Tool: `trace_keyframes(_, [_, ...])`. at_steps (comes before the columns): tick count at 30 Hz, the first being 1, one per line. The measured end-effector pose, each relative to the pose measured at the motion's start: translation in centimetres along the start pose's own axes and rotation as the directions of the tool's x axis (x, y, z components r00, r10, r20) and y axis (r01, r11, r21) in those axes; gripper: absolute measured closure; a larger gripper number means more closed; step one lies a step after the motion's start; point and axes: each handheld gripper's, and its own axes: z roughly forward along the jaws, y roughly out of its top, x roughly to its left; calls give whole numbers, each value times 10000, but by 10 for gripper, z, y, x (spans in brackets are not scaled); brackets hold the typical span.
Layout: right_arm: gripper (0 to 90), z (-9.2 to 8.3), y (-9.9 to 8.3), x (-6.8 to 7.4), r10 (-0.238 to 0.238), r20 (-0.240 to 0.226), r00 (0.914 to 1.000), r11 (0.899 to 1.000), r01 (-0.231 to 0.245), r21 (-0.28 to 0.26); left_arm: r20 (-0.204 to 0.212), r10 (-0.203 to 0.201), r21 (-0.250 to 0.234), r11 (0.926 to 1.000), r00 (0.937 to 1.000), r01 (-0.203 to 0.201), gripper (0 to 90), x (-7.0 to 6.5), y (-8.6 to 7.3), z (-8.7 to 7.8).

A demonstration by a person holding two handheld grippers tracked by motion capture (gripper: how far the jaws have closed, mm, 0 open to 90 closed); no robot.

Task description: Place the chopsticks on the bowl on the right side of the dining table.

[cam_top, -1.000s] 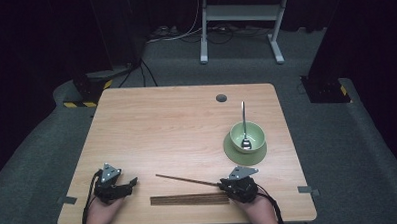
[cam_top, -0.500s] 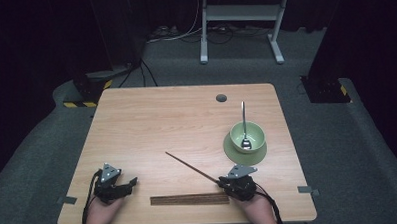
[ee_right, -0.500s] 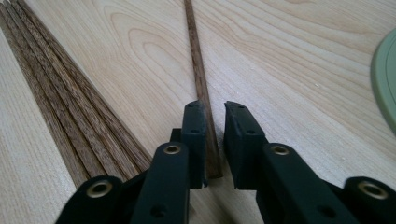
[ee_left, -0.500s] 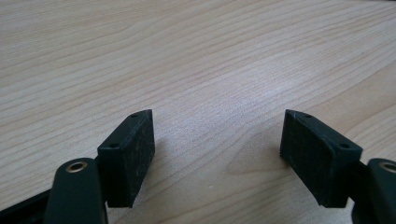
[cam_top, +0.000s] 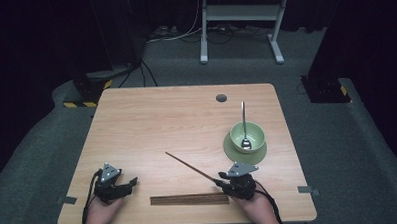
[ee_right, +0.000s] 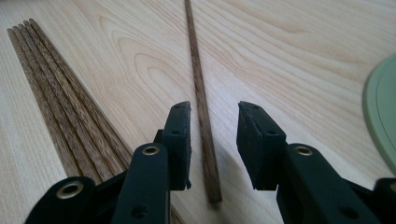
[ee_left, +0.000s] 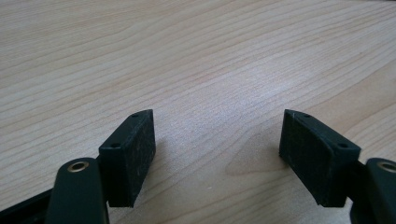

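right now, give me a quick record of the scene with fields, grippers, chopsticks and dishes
surface: light wooden table
right gripper: jaws have just been opening; open, pads clear of the single dark wooden chopstick lying between them on the table
left gripper: open, nothing between its jaws
bundle: row of dark wooden chopsticks lying flat near the front edge, left of the right gripper
dishes: pale green bowl on a green saucer
in bowl: metal spoon, handle pointing away

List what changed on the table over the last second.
The single chopstick swung its far end toward the table's far edge. The right claw has just been opening, the stick lying loose between its jaws. Chopstick bundle, bowl, spoon and left claw stayed put.
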Motion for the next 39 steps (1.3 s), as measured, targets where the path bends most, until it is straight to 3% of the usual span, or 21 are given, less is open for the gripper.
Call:
trace_keyframes(8, [627,15,8,5,12,-4,10000,9989,-12,473,-160,103,-3,9999,9998,-103,274,-1,0,-1])
trace_keyframes(12, [684,23,11,-1,216,-208,9996,9969,-199,763,-52,-22,8,10000,10000,22,274,0,0,0])
trace_keyframes(16, [725,20,9,4,-231,87,9997,9968,223,770,-63,-2,-5,10000,10000,2,275,-1,0,0])
trace_keyframes(17, [757,19,7,8,-547,212,9983,9958,530,741,-84,5,-13,10000,10000,-5,275,-1,0,-1])
trace_keyframes(22, [831,20,10,10,-881,6,9961,9922,877,886,-92,-33,3,10000,10000,33,276,-1,-1,-1])
trace_keyframes(27, [835,22,15,6,-800,-397,9960,9897,841,1159,-15,-113,21,9999,9999,113,276,1,-1,-1])
trace_keyframes(31, [836,22,14,2,-307,-596,9978,9936,369,1065,-84,-18,-10,10000,10000,18,283,-1,-1,-1])
trace_keyframes(34, [839,22,14,7,-599,-333,9976,9923,631,1062,16,-82,-3,10000,10000,82,295,0,-1,-1])
trace_keyframes(39, [840,22,15,8,-753,-282,9968,9911,780,1075,59,-116,56,9999,9999,116,270,1,0,0])
